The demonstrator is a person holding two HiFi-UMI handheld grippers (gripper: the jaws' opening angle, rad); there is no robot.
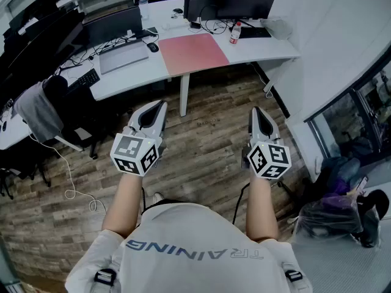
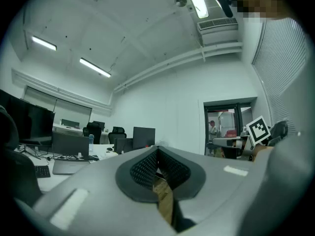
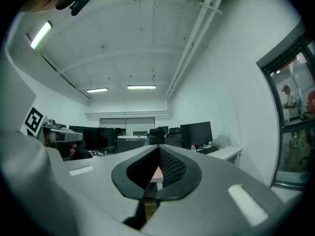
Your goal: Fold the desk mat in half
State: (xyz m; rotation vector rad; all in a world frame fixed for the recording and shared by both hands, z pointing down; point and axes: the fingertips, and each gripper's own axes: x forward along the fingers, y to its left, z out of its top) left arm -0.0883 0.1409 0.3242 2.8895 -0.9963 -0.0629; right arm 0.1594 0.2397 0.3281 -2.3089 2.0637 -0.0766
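Observation:
A pink desk mat [image 1: 192, 53] lies flat on the white desk [image 1: 263, 46] at the far side of the room. Both grippers are held over the wooden floor, well short of the desk. My left gripper [image 1: 161, 104] points toward the desk with its jaws together and nothing between them. My right gripper [image 1: 255, 112] is likewise shut and empty. In the right gripper view a strip of the pink mat [image 3: 157, 173] shows through the gap below the jaw tips. In the left gripper view only floor shows past the shut tips of the left gripper [image 2: 156, 148].
On the desk beside the mat are a laptop [image 1: 122, 55], a mouse [image 1: 153, 47], a bottle [image 1: 234, 34], a keyboard [image 1: 254, 33] and monitors [image 1: 247, 0]. A chair with a grey jacket [image 1: 38, 107] stands at the left. Bags [image 1: 342, 206] lie at the right by the window.

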